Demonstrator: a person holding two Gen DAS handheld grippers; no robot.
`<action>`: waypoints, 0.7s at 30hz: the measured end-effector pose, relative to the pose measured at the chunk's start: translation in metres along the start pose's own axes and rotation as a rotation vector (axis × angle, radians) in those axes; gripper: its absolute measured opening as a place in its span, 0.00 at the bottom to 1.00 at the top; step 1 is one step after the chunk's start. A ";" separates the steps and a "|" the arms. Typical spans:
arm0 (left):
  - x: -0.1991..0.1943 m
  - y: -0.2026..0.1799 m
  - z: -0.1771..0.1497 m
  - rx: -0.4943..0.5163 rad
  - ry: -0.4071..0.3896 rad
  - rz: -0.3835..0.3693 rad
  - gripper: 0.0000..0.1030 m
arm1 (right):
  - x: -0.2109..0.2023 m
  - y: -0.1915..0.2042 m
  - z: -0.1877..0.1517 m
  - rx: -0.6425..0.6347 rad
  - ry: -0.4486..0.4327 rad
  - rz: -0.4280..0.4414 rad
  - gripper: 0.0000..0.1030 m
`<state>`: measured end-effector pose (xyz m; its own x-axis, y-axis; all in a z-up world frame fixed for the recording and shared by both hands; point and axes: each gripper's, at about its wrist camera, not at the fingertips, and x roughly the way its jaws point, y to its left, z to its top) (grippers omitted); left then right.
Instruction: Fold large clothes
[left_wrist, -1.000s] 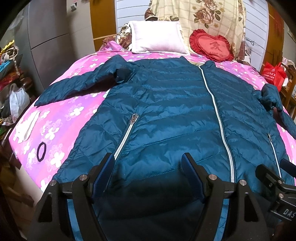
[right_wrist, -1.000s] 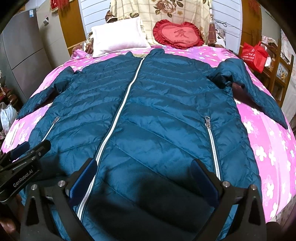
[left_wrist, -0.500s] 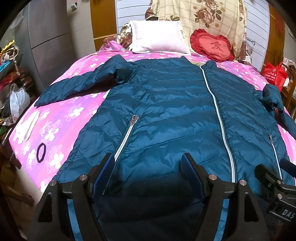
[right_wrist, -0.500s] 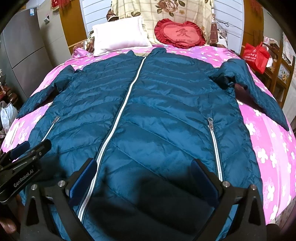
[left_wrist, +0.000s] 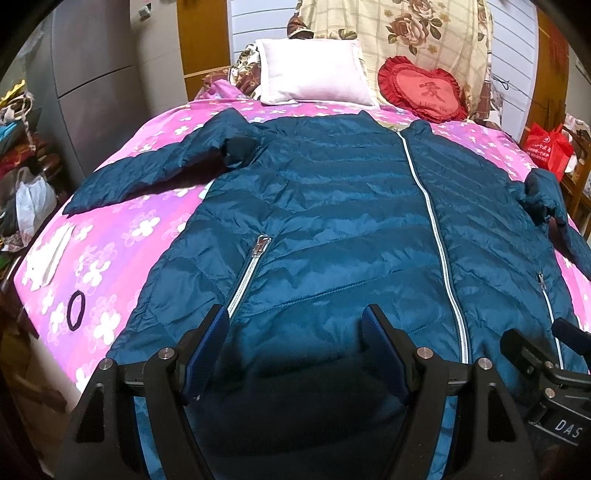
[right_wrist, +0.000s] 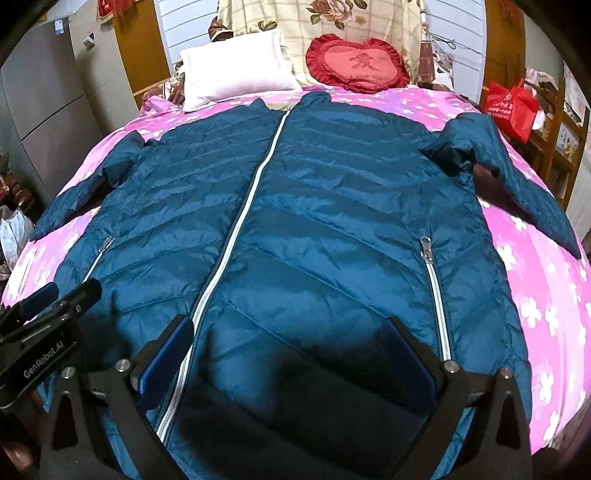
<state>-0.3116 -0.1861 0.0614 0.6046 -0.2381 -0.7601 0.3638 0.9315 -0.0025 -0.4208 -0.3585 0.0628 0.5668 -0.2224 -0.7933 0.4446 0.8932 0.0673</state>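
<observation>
Basically, status: nothing folded yet.
left sleeve (left_wrist: 147, 173): spread out on the bed (left_wrist: 122, 240), unfolded.
left gripper (left_wrist: 295, 332): fingers released, above hem, nothing held.
jacket (right_wrist: 314, 221): flat, zipped, face up on bed.
right gripper (right_wrist: 288, 343): fingers released, above hem.
right sleeve (right_wrist: 517, 177): spread out.
left to do: all folds.

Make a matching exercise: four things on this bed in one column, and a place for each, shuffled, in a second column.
Things:
1. jacket
2. heart cushion
3. hair tie
4. pillow

Places:
A. on the sheet near the bed's left edge, beside the jacket's hem
B. at the head of the bed, right of the pillow
C. spread flat over the middle of the bed, zipped up
D. at the head of the bed, above the jacket's left shoulder

Pairs: 1-C, 2-B, 3-A, 4-D
</observation>
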 end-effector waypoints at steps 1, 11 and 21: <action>0.001 0.000 0.001 0.001 0.001 -0.001 0.48 | 0.001 0.000 0.001 0.000 -0.001 0.000 0.99; 0.005 -0.001 0.007 0.001 0.005 -0.010 0.48 | 0.004 -0.002 0.012 -0.001 -0.014 -0.015 0.99; 0.014 -0.002 0.019 0.008 0.016 -0.016 0.48 | 0.015 0.002 0.029 -0.020 -0.023 -0.027 0.99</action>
<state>-0.2902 -0.1971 0.0629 0.5873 -0.2488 -0.7702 0.3790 0.9254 -0.0099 -0.3913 -0.3717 0.0692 0.5705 -0.2554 -0.7805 0.4465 0.8941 0.0338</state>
